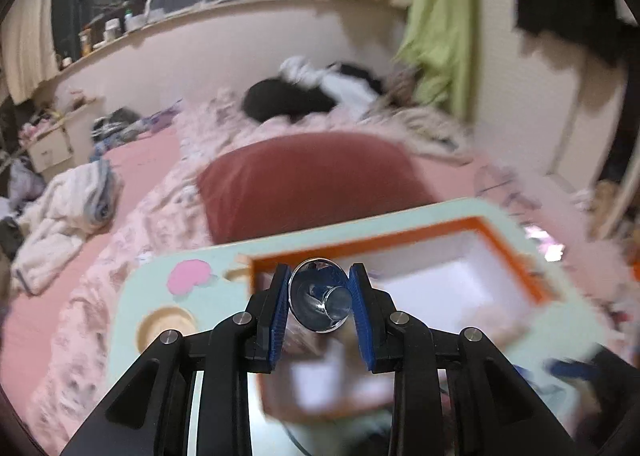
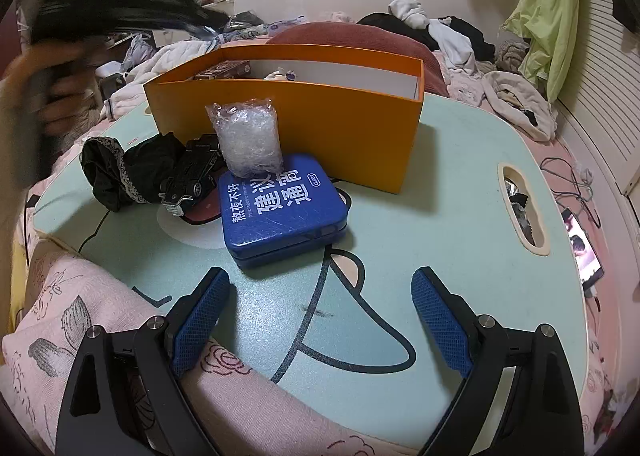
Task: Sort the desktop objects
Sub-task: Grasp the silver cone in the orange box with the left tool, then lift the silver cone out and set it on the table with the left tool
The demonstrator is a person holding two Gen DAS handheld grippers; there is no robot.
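Left gripper (image 1: pixel 320 296) clamps a shiny metal piece (image 1: pixel 320 298) above the orange box (image 1: pixel 516 244). Right gripper (image 2: pixel 320 316) gapes wide, empty, over the tray's (image 2: pixel 460 183) near edge.

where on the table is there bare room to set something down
Bare: the table right of the blue tin, up to the slot, and in front of the tin. Crowded: left of the tin, by the toy car and black cloth.

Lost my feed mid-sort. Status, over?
Left tool shut on shiny metal piece, over orange box. Right tool open, empty. Blue tin still on table.
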